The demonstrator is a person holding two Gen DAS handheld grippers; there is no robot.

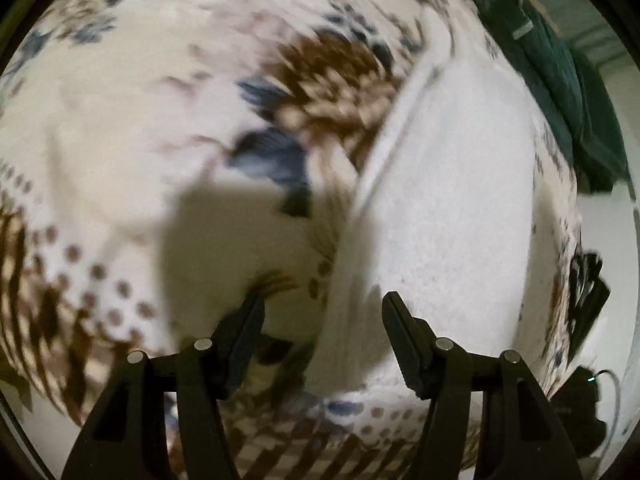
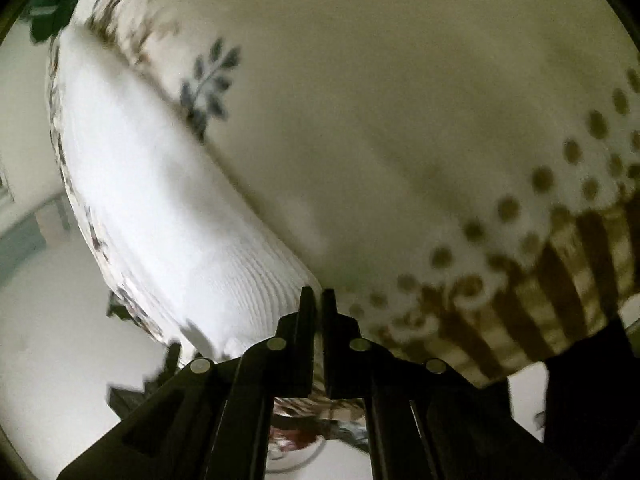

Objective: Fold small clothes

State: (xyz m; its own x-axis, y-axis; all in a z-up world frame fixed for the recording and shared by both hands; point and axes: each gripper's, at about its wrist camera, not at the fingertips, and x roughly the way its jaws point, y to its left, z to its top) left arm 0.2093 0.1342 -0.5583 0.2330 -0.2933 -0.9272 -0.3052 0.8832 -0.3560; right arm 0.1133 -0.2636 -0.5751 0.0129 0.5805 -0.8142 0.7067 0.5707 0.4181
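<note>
A small white knitted garment [image 1: 448, 200] lies on a cream bedspread [image 1: 120, 120] with brown and blue flowers. In the left wrist view my left gripper [image 1: 324, 308] is open, just above the garment's near left edge, its fingers [image 1: 248, 332] holding nothing. In the right wrist view the garment [image 2: 152, 200] is a white strip with a ribbed hem running to my right gripper [image 2: 318, 300]. The jaws are closed on the ribbed corner. Both views are blurred.
A dark green cloth [image 1: 560, 80] lies beyond the garment at the far right. A black device with a cable [image 1: 580, 400] sits by the bedspread's right edge. The white floor [image 2: 48, 340] shows past the bed edge in the right wrist view.
</note>
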